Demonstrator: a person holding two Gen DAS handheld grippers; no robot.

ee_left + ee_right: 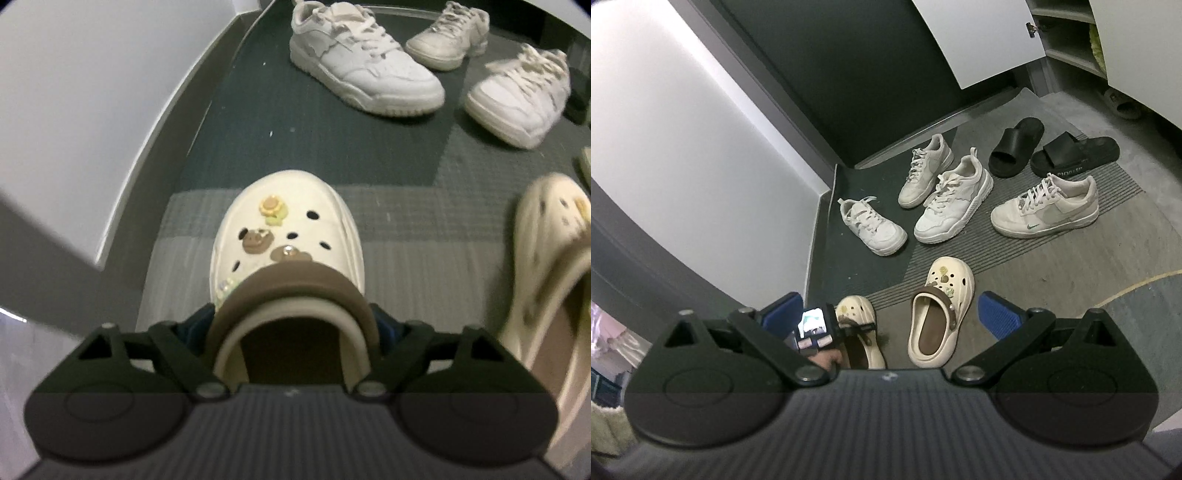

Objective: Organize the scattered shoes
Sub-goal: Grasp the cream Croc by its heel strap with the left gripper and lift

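Left hand-held gripper point(291, 321) straddles the heel end of one cream foam clog with charms and a brown strap point(288, 236), blue pads sitting right by the strap's sides. Can't honestly tell whether they're actually pressing it. That clog sits toe-forward on the grey ribbed floor mat point(406, 221), near the white wall point(92, 110). Its twin, a second cream clog point(940, 314), lies just beside it, so two clogs total. The right gripper point(892, 314) hangs over them with fingers spread wide, gripping nothing. Further back I count four white lace-up sneakers point(953, 201) in a loose bunch, and beyond those two black rubber slides point(1015, 147) side by side.
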